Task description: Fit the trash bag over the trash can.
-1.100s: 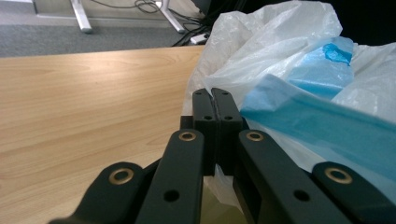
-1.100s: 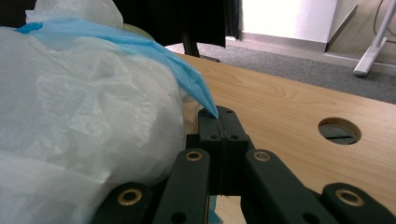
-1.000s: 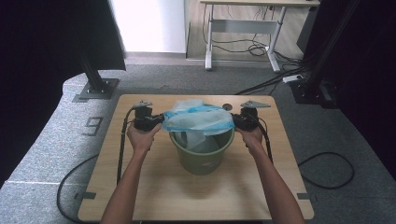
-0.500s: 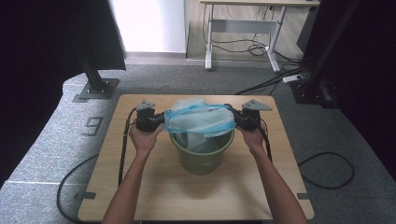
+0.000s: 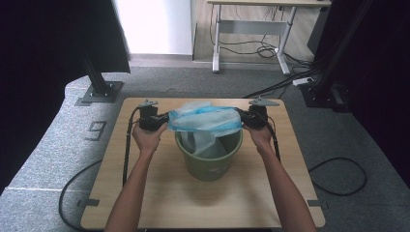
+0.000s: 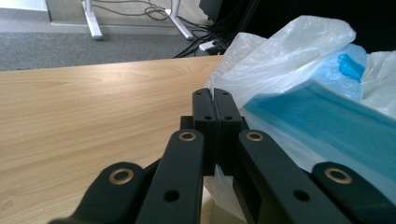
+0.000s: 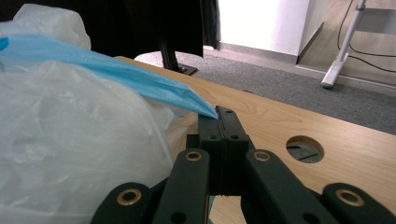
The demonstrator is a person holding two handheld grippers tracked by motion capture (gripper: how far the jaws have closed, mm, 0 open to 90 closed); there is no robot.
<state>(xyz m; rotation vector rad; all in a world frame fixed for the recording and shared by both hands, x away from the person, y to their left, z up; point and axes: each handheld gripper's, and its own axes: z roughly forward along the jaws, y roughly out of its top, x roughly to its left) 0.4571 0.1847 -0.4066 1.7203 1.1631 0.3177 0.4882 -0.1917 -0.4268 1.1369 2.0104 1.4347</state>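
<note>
A green plastic bucket [image 5: 209, 159] stands in the middle of the wooden table [image 5: 145, 193]. Stretched above its mouth is a pale blue and clear plastic bag [image 5: 205, 118], part of it hanging down inside. My left gripper [image 5: 163, 120] is shut on the bag's left edge, with the jaws pressed together on the film [image 6: 280, 74]. On the other side, my right gripper [image 5: 242, 118] is shut on the bag's right edge, where the blue rim [image 7: 140, 79] runs into its closed jaws [image 7: 222, 126]. Both hands hold the bag taut between them.
A round hole [image 7: 304, 148] is cut in the tabletop near the right gripper. Black cables [image 5: 126, 145] trail from both grippers over the table. A white desk frame [image 5: 251, 29] and floor cables lie beyond the table. Dark stands flank the table on both sides.
Both grippers have moved slightly away from me with the bag still held between them. The bag stays spread over the bucket.
</note>
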